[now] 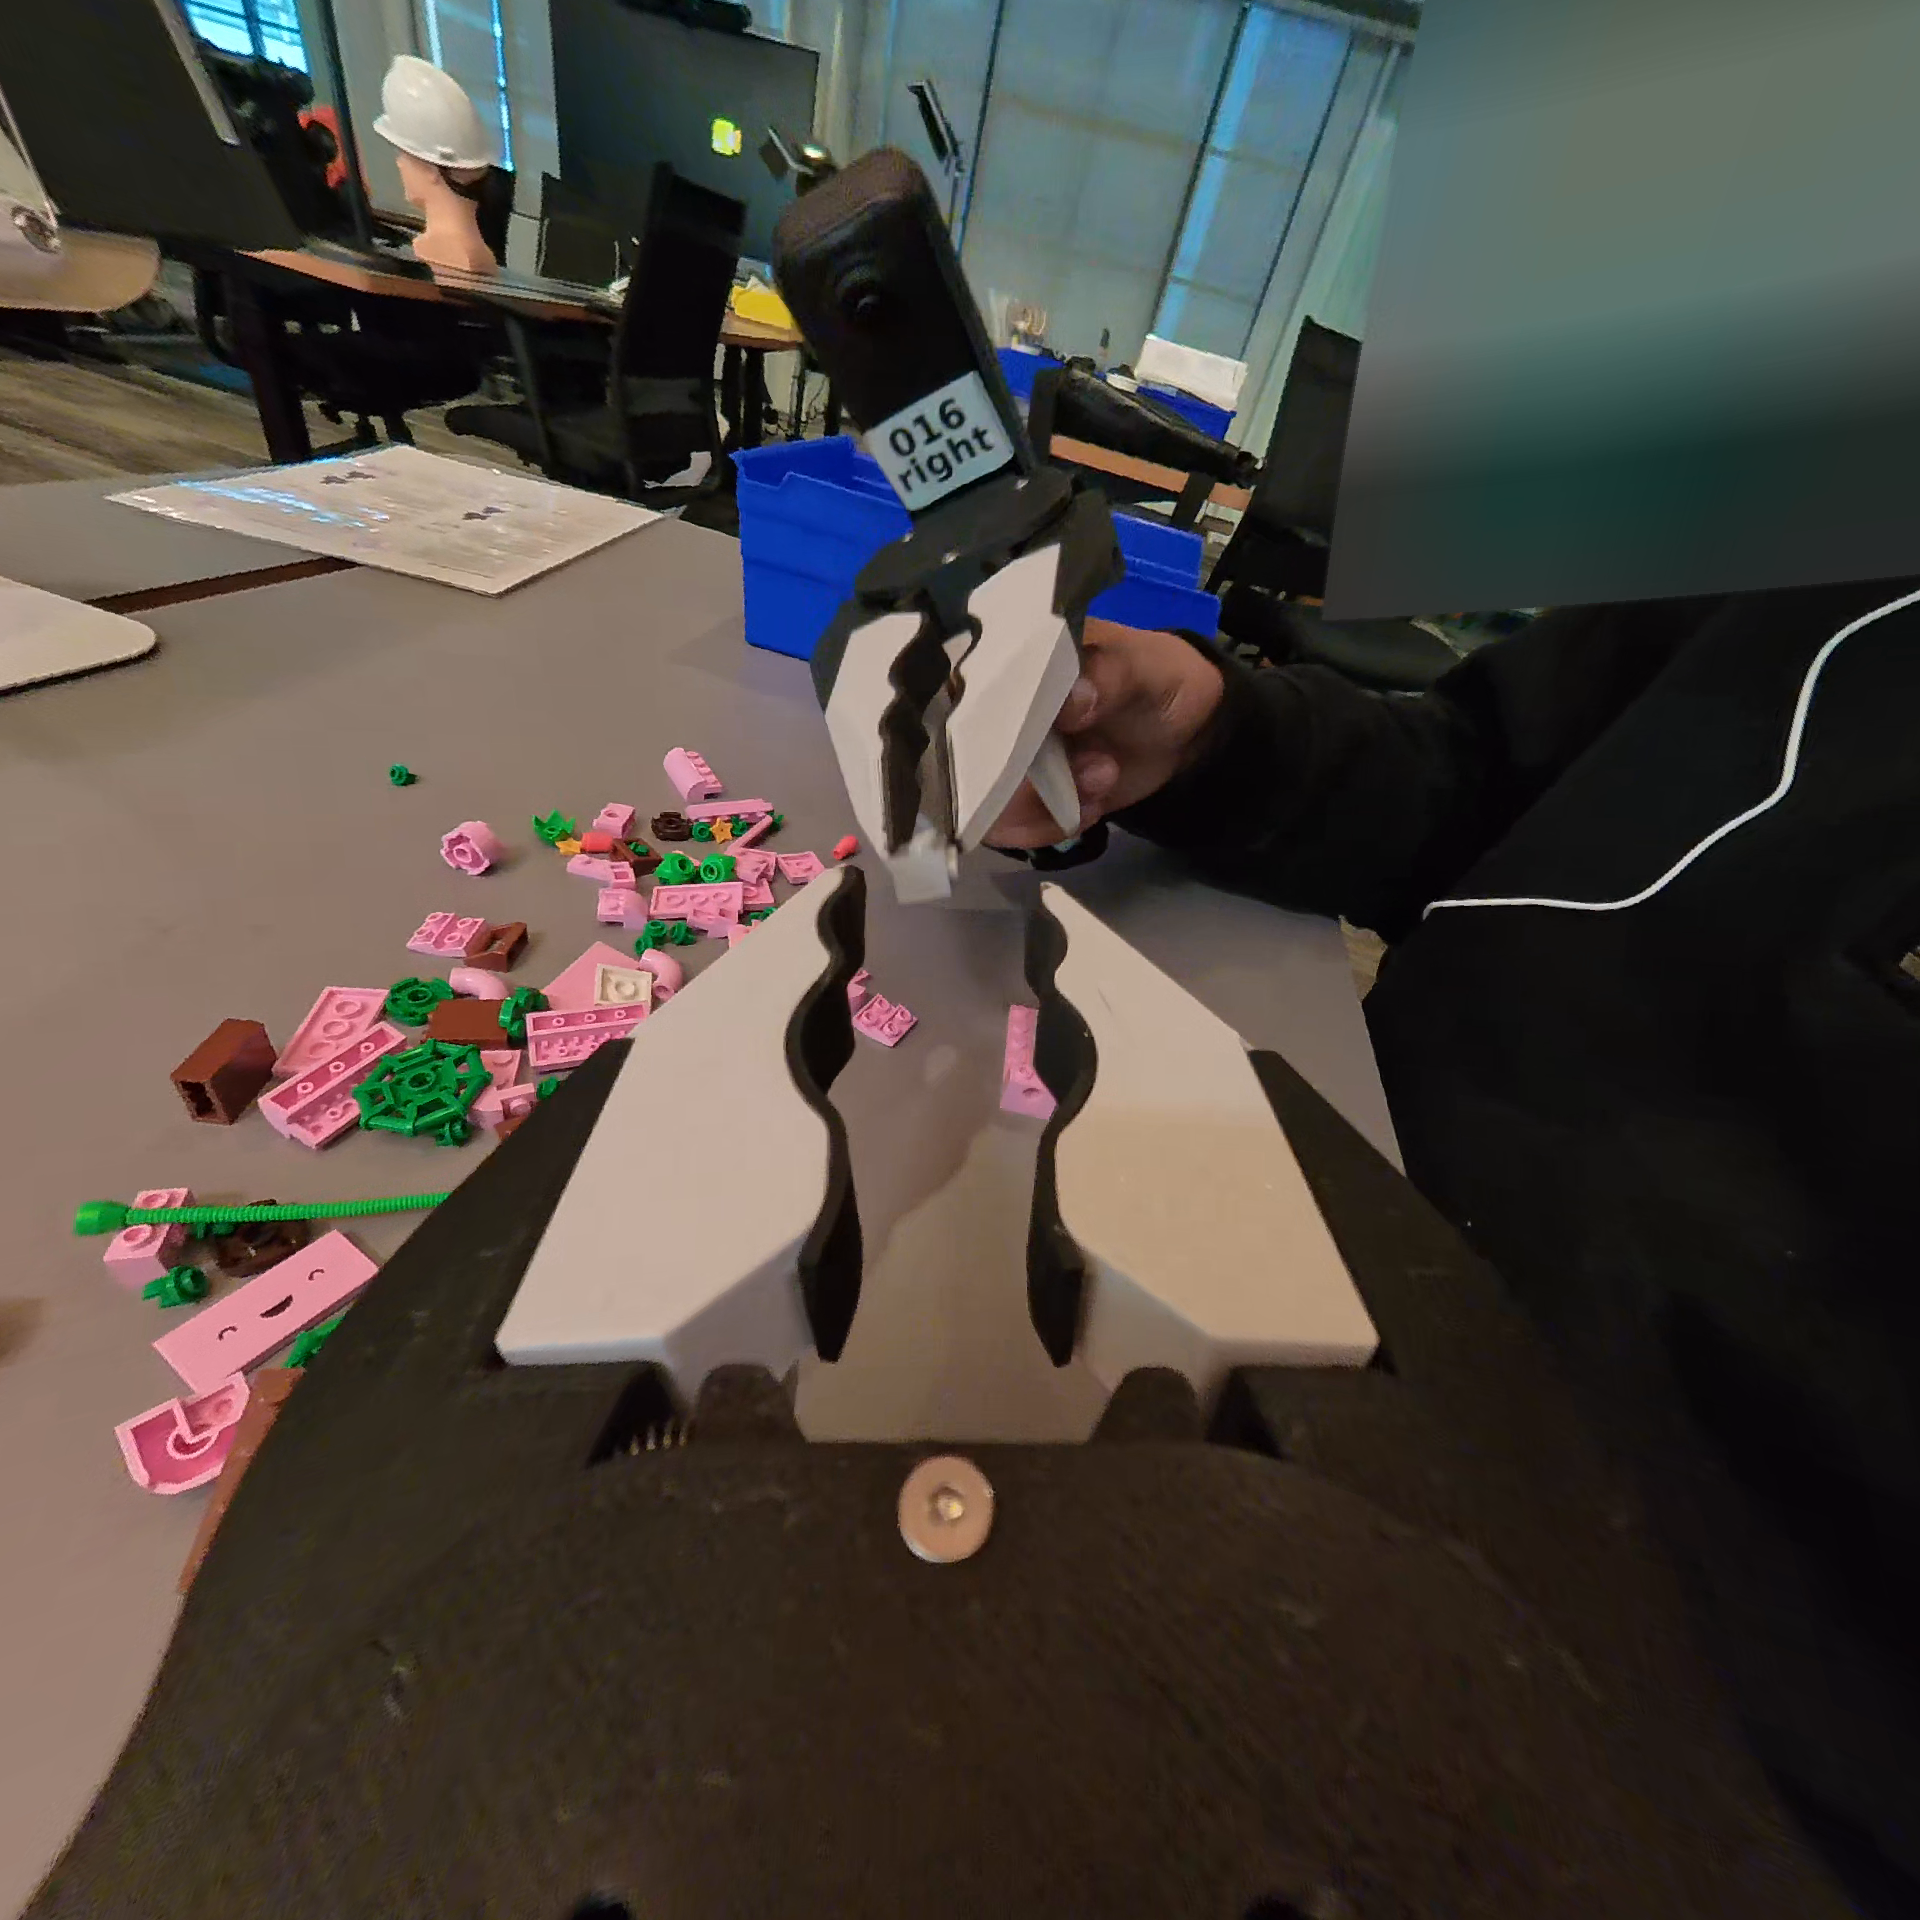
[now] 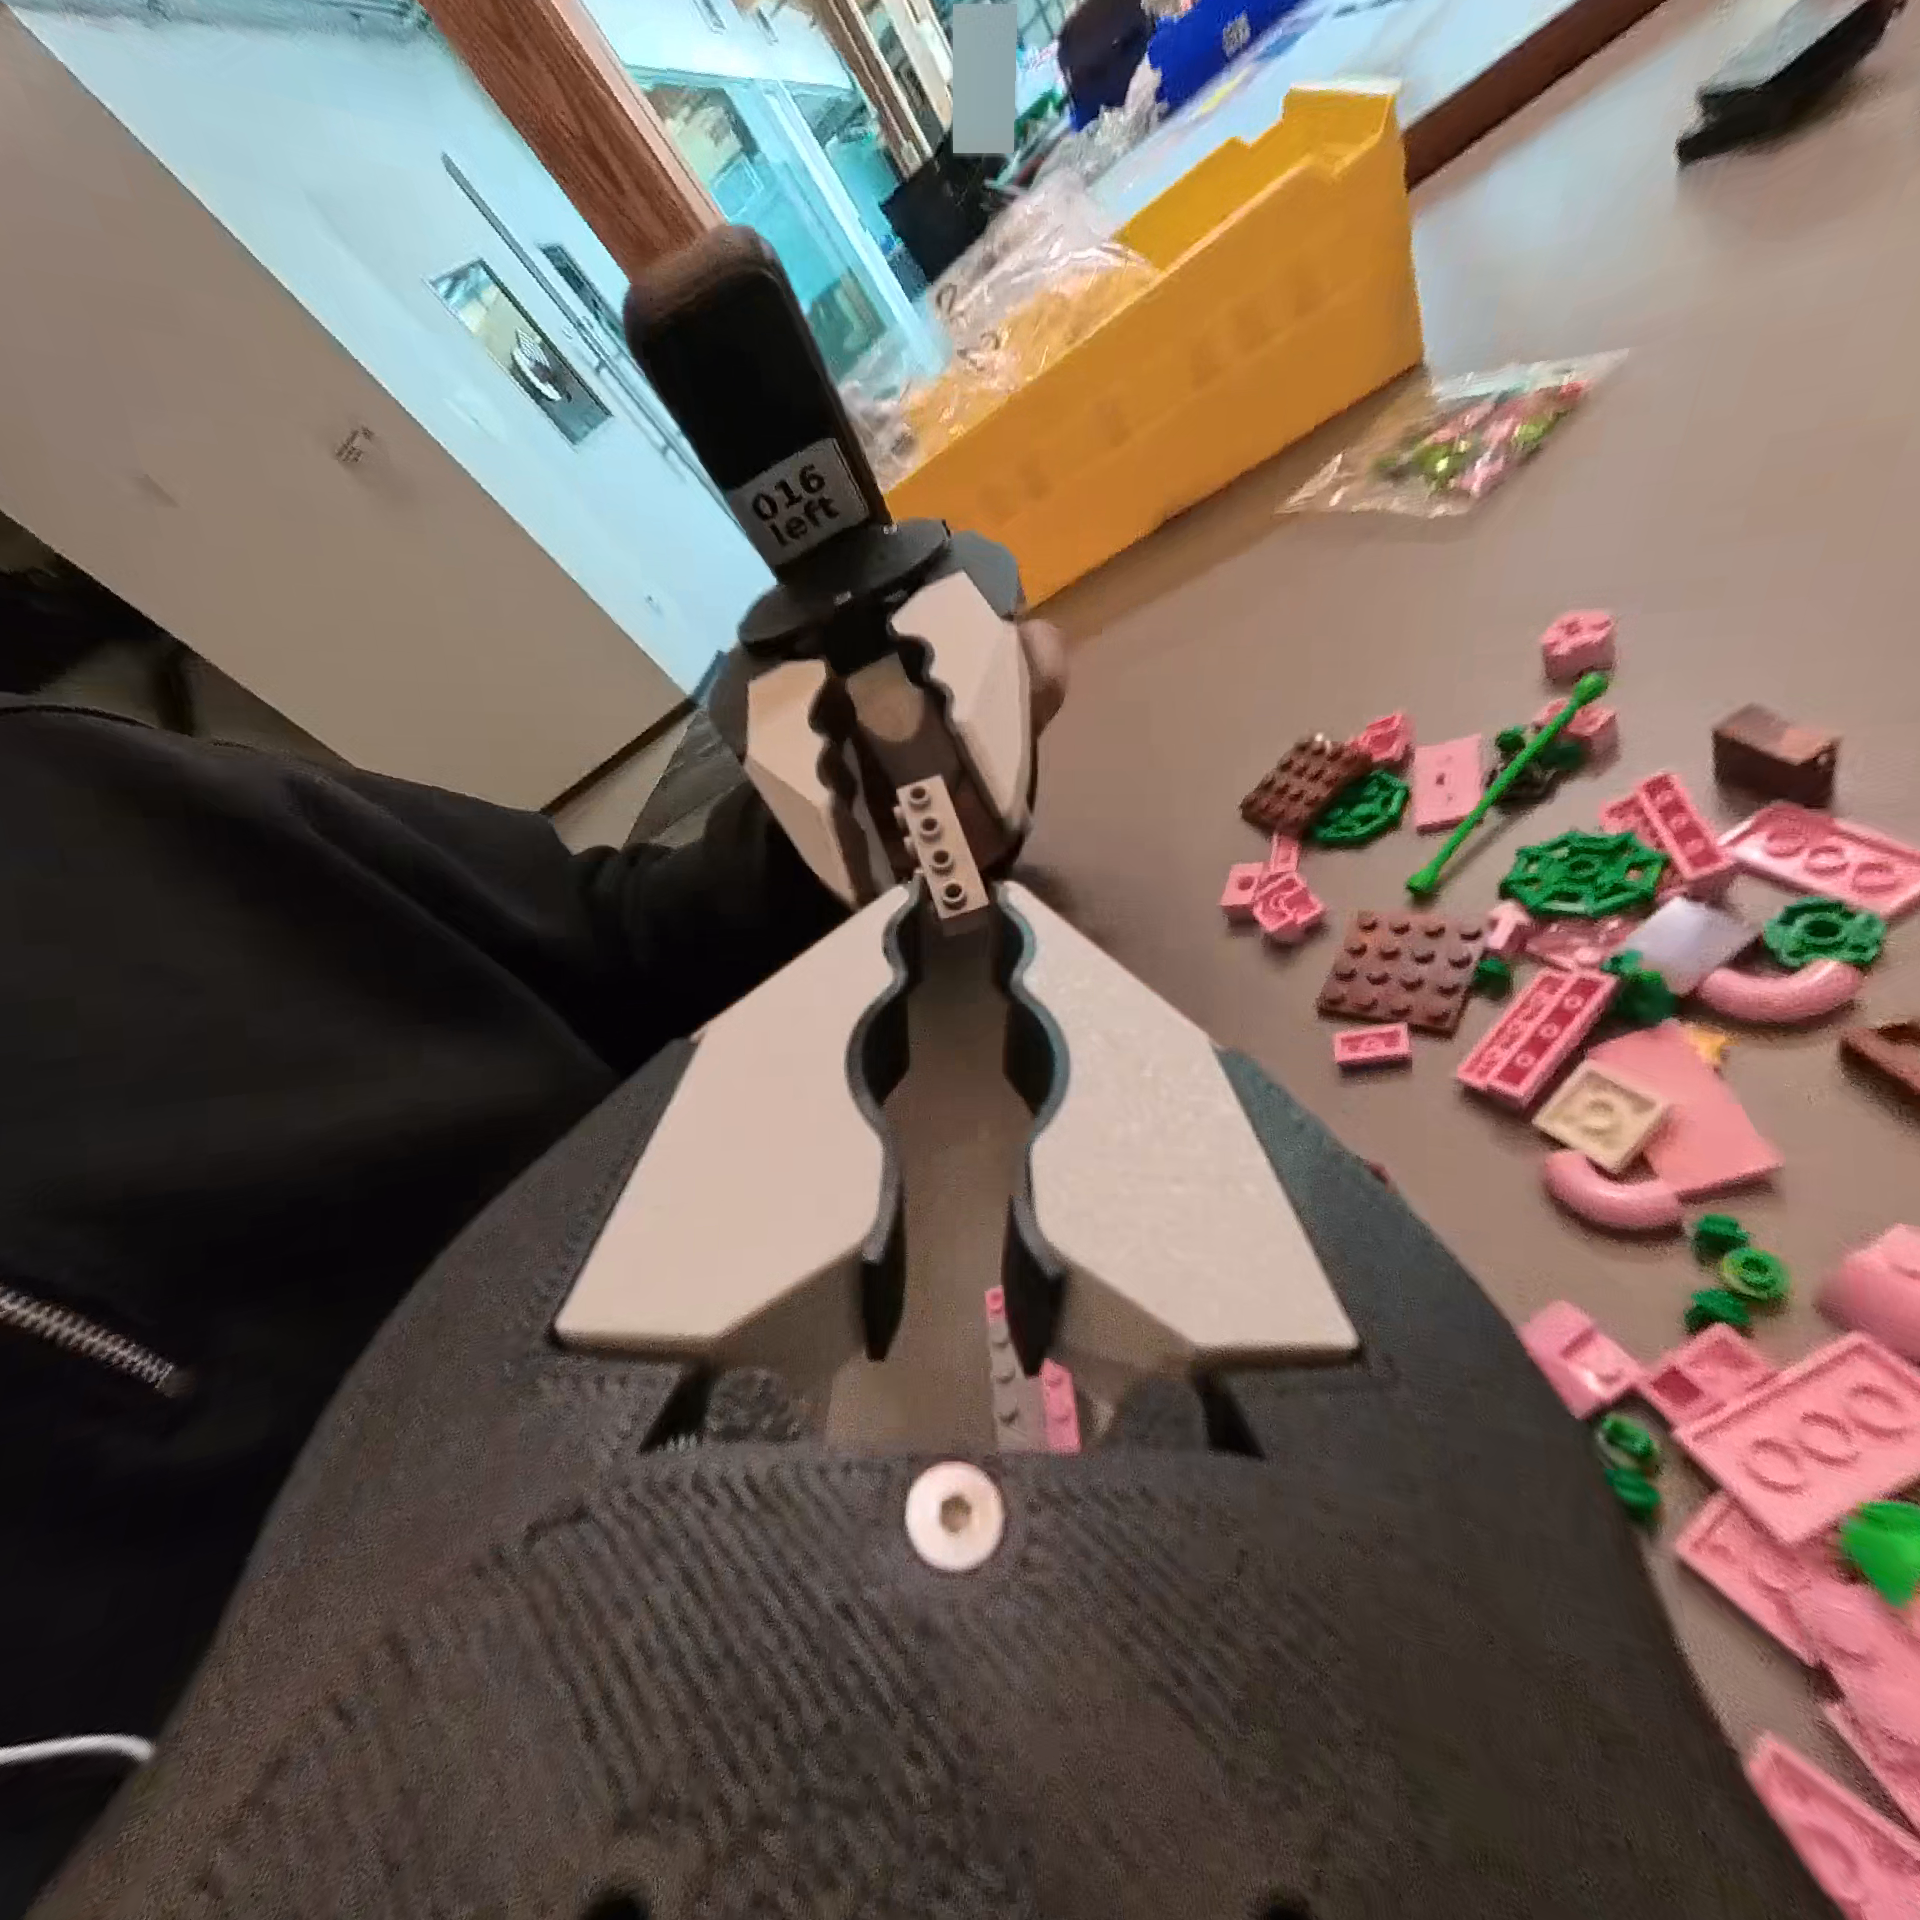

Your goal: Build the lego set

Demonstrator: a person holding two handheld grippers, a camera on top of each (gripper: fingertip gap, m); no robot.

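- Two grippers meet tip to tip above the grey table (image 1: 312,675), each held in one of our hands.
- Our left gripper (image 1: 945,894) points forward and slightly up, its jaws spread with nothing between them.
- Our right gripper (image 2: 951,899) faces it, tilted down; its jaws pinch a pale grey studded brick (image 2: 940,847) at the very tips, four studs showing in a row.
- One hand (image 1: 1127,727) in a black sleeve wraps the right gripper's handle, seen from the left wrist view.
- Loose Lego pieces lie scattered on the table beside the grippers, mostly pink plates, too many to count surely.
- We count two green web-shaped pieces (image 2: 1584,873), two brown studded plates (image 2: 1403,966), one long green stem (image 2: 1507,779) and one brown block (image 2: 1777,753).
- One yellow bin (image 2: 1195,384) stands at the far side, with one clear bag of parts (image 2: 1455,447) to its right.
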